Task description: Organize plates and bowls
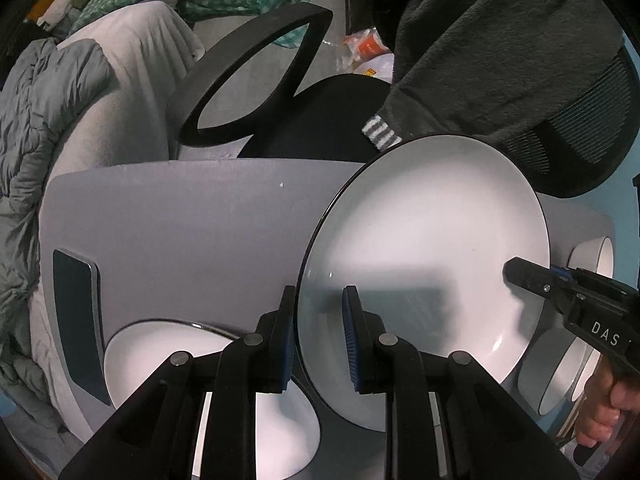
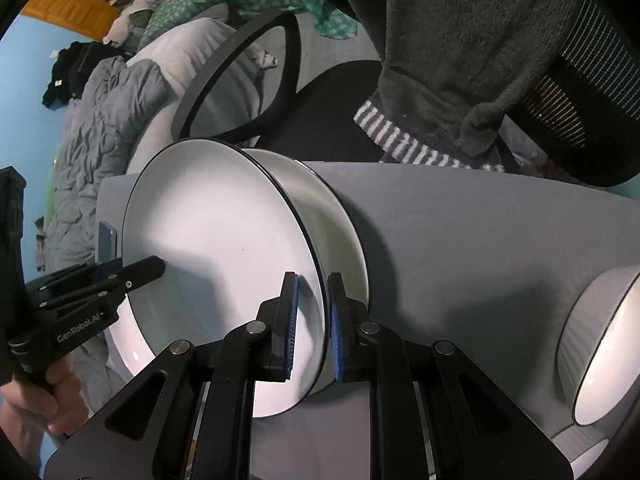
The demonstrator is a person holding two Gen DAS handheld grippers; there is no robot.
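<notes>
In the left wrist view, the left gripper (image 1: 318, 336) fills the bottom centre of the frame, its blue-padded jaws closed on the dark rim of a large white plate (image 1: 432, 248). The plate stands tilted in the centre right of the picture, raised off the grey table (image 1: 180, 216). At the right edge the right gripper (image 1: 516, 276) reaches in and pinches the opposite rim of the same plate; a hand (image 1: 608, 408) grips its handle in the lower right corner. A second white plate (image 1: 160, 356) lies flat on the table at the lower left, partly hidden behind the gripper linkage. Two white bowls (image 1: 560, 368) sit at the right edge, behind the held plate. A dark flat device (image 1: 76, 312) lies at the left edge of the table. A black office chair (image 1: 320, 116) stands beyond the table, with a dark fleece garment (image 1: 500, 40) draped over it in the upper right.

In the right wrist view, the right gripper sits at bottom centre, jaws clamped on the plate's rim. The plate occupies the centre left, with another white dish (image 2: 332, 216) showing just behind it. The left gripper enters from the left edge, gripping the far rim. One white bowl (image 2: 604, 348) rests on the table at the right edge.
</notes>
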